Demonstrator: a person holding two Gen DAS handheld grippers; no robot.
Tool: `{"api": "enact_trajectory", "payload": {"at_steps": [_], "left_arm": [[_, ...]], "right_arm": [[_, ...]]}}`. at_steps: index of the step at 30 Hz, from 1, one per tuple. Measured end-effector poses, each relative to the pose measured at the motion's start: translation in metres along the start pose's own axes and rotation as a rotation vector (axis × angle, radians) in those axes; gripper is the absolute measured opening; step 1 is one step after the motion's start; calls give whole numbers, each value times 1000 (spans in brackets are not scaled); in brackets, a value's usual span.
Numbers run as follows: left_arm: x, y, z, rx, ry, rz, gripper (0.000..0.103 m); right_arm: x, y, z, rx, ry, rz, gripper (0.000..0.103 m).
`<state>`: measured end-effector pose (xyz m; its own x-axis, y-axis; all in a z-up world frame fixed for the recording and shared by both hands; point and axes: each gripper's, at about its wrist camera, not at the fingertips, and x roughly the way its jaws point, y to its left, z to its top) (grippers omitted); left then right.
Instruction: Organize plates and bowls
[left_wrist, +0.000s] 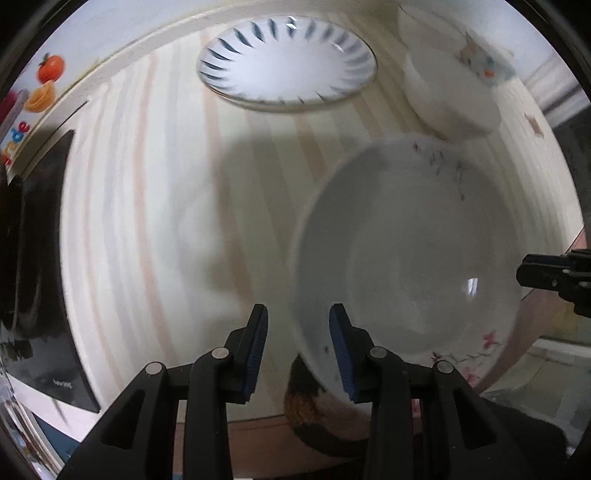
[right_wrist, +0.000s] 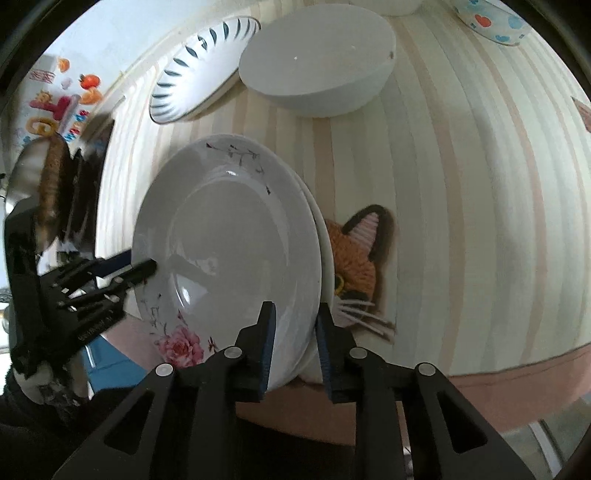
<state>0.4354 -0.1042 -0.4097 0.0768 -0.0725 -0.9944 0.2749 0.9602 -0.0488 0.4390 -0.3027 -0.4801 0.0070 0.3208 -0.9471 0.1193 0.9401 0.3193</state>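
A white floral plate (right_wrist: 225, 240) lies on another white plate (right_wrist: 322, 236) on the striped tablecloth. My right gripper (right_wrist: 294, 343) straddles the near rims of both plates, jaws close around them. My left gripper (left_wrist: 298, 350) straddles the floral plate's (left_wrist: 402, 258) opposite rim with a gap at the pads; it also shows in the right wrist view (right_wrist: 142, 264). A blue-striped plate (left_wrist: 286, 61) sits at the back, a white bowl (right_wrist: 317, 55) beside it.
A cat-shaped coaster (right_wrist: 356, 258) lies under the plates. A white bowl with coloured print (right_wrist: 491, 20) stands far right. A black flat object (left_wrist: 40, 258) lies at the left. The table's front edge (right_wrist: 480, 369) is near.
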Motion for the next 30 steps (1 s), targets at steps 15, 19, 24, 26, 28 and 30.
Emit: {"api": "enact_trajectory", "payload": {"at_steps": [15,19,24,26,28,30], "left_arm": [[-10,102,147,-261,-119,-62,34],[23,111,166,-287,-48,-104,34],[51,114,176,-286,3,-138,34],[57,111,179,-259,-1,-129,25],[60,109,181,-243,-11,-119,22],[59,107,180,-234,-31,-102,22]], "right_arm": [[-84,55,196,-98,-267,107,34],[-36,44,261,-13,-186,118,34],[11,35,285,37,-104,115,33],[26,35,287,34,-80,108,30],[38,37,289,22,-59,89,19],[45,37,285,10,-47,76,11]]}}
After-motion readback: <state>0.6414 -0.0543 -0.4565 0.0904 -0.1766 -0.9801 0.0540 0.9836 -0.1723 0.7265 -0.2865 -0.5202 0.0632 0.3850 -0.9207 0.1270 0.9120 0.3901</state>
